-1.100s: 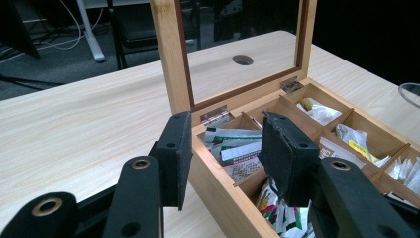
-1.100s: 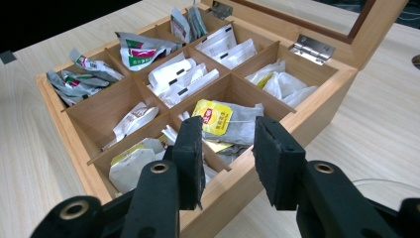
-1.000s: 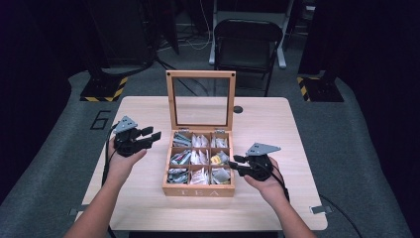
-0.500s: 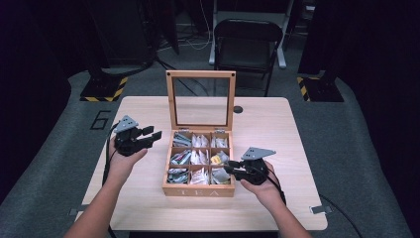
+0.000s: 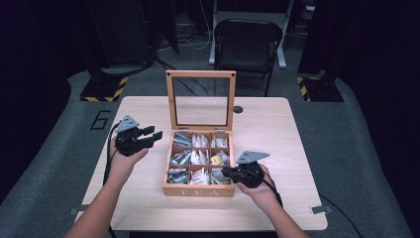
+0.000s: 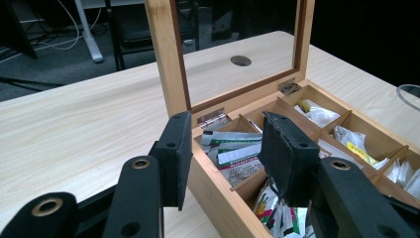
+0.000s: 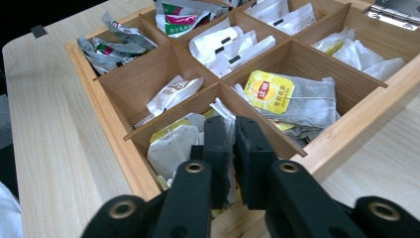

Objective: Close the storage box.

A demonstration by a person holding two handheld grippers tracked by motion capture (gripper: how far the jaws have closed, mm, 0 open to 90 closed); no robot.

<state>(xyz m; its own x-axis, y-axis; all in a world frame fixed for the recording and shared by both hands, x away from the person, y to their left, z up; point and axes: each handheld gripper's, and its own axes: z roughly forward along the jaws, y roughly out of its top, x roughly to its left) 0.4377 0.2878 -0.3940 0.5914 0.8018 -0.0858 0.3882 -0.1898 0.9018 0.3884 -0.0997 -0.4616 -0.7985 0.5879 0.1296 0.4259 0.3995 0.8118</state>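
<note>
Right tool (image 7: 233, 148) has just been closing and now pinches a white tea bag (image 7: 224, 115) in the front right compartment of the wooden tea box (image 5: 198, 191) on the tabletop (image 5: 277, 124); left tool (image 5: 143, 139) hovers released beside the box. Only a thin edge seems caught, so a quick lift may let the bag slip or snag on the divider.
</note>
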